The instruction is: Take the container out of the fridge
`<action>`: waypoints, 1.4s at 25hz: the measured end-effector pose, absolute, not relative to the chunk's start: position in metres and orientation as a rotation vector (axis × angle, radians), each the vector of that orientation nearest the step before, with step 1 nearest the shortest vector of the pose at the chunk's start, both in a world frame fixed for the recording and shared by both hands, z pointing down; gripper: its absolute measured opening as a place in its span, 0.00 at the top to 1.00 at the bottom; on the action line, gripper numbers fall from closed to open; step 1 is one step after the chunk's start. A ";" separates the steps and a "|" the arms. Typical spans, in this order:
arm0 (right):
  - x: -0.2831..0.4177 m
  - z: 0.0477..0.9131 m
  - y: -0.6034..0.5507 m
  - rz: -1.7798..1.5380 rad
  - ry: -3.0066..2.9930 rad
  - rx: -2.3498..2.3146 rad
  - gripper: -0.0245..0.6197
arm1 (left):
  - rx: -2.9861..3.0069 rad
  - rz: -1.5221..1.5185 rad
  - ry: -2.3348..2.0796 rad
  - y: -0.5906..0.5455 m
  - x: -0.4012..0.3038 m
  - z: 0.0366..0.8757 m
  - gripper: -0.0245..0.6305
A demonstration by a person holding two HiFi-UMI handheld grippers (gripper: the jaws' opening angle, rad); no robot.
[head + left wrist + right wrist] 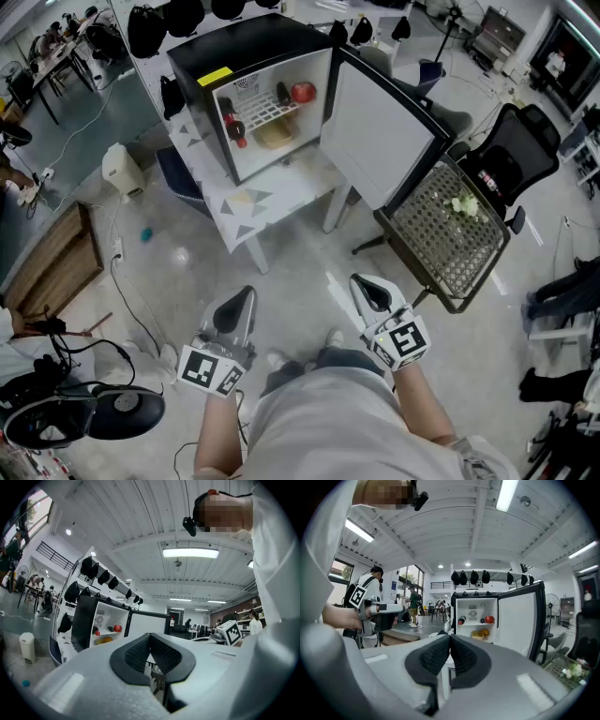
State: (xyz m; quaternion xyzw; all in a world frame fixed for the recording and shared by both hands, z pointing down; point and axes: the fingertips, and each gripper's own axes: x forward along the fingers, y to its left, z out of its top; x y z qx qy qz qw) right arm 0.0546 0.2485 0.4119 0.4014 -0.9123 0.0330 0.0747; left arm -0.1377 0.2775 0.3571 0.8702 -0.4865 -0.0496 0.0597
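Approach time: left gripper (236, 309) and right gripper (372, 295) both pressed shut, empty, near the person.
Container (274, 134) sits low in the far open fridge (202, 56), right of the bottle (233, 124); I'd step closer, spread one gripper's jaws and enter level.

Small black fridge (246, 45) stands on the tabletop (258, 202), door swung wide open. Yellowish container (275, 134) sits inside, below the wire shelf (265, 108).
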 end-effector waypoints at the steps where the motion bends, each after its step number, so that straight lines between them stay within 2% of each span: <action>1: 0.059 0.411 0.245 0.103 -2.741 1.199 0.96 | 2.635 -0.137 -1.484 0.273 -0.133 0.356 0.95; 19: 0.155 0.412 0.177 0.099 -2.876 1.083 0.96 | 2.614 0.030 -1.561 0.194 -0.008 0.370 0.95; 23: 0.173 0.419 0.160 0.186 -2.887 1.085 0.96 | 2.594 0.056 -1.538 0.180 0.016 0.379 0.95; 35: 0.157 0.434 0.089 0.199 -2.844 1.094 0.96 | 2.594 0.106 -1.484 0.103 0.006 0.403 0.95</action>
